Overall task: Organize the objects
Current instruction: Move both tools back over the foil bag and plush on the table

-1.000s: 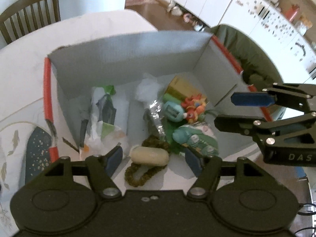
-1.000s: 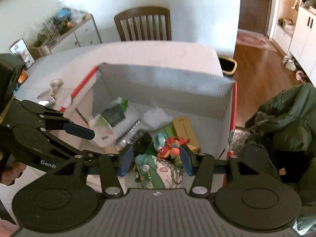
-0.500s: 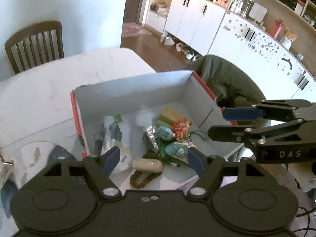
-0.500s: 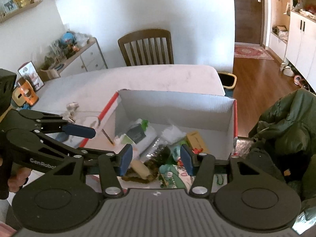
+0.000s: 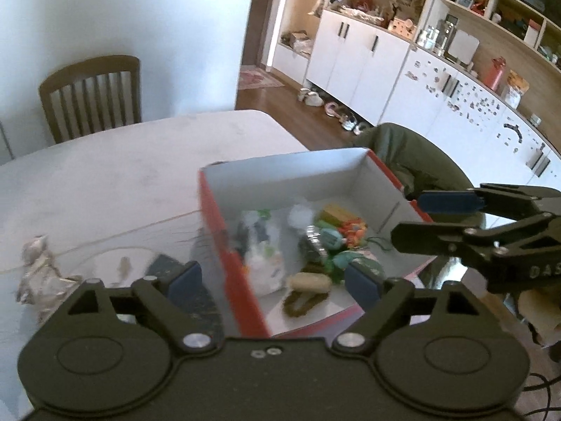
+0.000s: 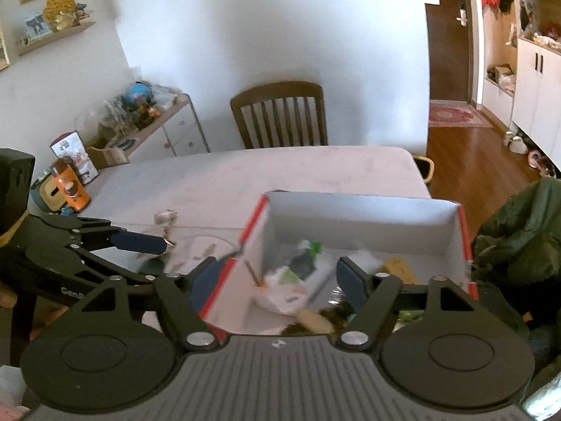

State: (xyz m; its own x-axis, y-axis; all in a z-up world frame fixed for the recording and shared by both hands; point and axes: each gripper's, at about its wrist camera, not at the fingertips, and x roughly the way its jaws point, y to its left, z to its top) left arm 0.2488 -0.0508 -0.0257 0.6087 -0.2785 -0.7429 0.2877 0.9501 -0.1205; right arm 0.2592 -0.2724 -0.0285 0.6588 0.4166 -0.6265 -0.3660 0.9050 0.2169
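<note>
A red-edged cardboard box [image 5: 287, 175] stands on the white table and holds several small things. Among them are a white packet [image 5: 263, 263], a beige oval piece [image 5: 308, 282] on a green scrunchie, colourful toys [image 5: 350, 231] and a yellow carton [image 5: 338, 212]. My left gripper [image 5: 273, 280] hovers open and empty above the box's near left corner. My right gripper [image 5: 431, 219] is open beside the box's right wall. In the right wrist view the box [image 6: 361, 217] lies below my right gripper [image 6: 278, 277], which holds nothing, and my left gripper [image 6: 154, 256] is open to the left.
Crumpled foil [image 5: 38, 266] lies on the table left of the box, near a fish-patterned placemat [image 5: 122, 263]. A wooden chair [image 6: 280, 112] stands at the far side. A green jacket [image 6: 519, 231] hangs right of the box. An orange bottle [image 6: 70, 189] stands at far left.
Both grippers have risen and drawn back from the box, which now looks smaller and lower in both views. Both stayed open and empty. The box's contents have not moved.
</note>
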